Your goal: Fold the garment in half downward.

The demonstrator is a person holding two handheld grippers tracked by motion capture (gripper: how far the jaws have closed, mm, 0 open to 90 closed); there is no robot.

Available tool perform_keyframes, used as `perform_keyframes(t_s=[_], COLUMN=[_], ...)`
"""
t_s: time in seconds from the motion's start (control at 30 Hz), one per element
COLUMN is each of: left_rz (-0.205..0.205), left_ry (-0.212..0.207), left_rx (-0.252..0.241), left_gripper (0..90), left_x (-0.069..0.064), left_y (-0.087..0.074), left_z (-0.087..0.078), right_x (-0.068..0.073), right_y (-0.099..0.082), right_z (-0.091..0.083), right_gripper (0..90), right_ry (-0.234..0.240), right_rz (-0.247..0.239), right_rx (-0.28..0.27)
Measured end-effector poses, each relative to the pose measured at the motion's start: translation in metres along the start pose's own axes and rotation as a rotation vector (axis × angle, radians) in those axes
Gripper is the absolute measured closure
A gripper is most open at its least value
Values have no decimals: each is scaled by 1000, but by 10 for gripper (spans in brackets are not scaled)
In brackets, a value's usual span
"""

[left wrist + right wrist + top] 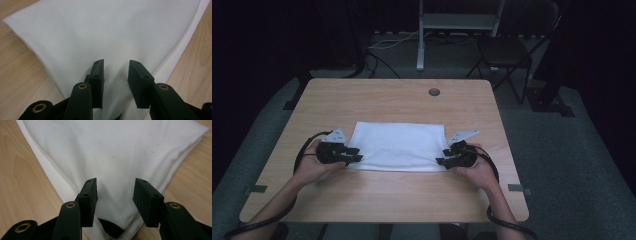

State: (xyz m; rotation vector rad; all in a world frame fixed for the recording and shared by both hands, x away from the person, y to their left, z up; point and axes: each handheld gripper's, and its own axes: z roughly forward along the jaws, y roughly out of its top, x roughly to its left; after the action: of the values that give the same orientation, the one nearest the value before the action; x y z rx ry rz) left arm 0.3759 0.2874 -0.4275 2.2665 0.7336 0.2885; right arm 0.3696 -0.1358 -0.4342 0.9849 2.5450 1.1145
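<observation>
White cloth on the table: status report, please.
Left tongs and right tongs open, at near corners. White cloth folded flat on table. Nothing in the way.

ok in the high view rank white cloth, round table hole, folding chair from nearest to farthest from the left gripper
From the left gripper:
1. white cloth, right at its jaws, mid-table.
2. round table hole, near the table's far edge.
3. folding chair, beyond the table, far right.

We see a wooden table (402, 95) with a small round hole (434, 92) near its far edge, a dark folding chair (507, 50) behind it, and grey floor (572, 150) all around.
</observation>
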Motion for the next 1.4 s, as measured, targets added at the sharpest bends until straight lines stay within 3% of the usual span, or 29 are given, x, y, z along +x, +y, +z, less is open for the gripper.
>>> perform_keyframes(t_s=[0.1,0.43,0.6,0.87,1.17,1.4], left_rz=[-21,-38,-49,-33,-51,-62], left_ry=[11,39,47,55,36,20], left_rx=[0,5,6,11,11,-32], left_gripper=[656,652,647,607,445,355], left_x=[7,16,18,14,8,4], left_y=[4,11,14,14,17,19], left_z=[4,10,13,13,13,7], right_x=[-4,-10,-13,-13,-9,-3], right_y=[4,12,13,12,14,16], right_z=[3,11,12,12,14,17], right_gripper=[532,526,522,472,376,252], right_ry=[-14,-49,-49,-32,-26,-27], right_rz=[6,2,9,23,22,29], right_rx=[-1,1,-6,-12,-4,9])
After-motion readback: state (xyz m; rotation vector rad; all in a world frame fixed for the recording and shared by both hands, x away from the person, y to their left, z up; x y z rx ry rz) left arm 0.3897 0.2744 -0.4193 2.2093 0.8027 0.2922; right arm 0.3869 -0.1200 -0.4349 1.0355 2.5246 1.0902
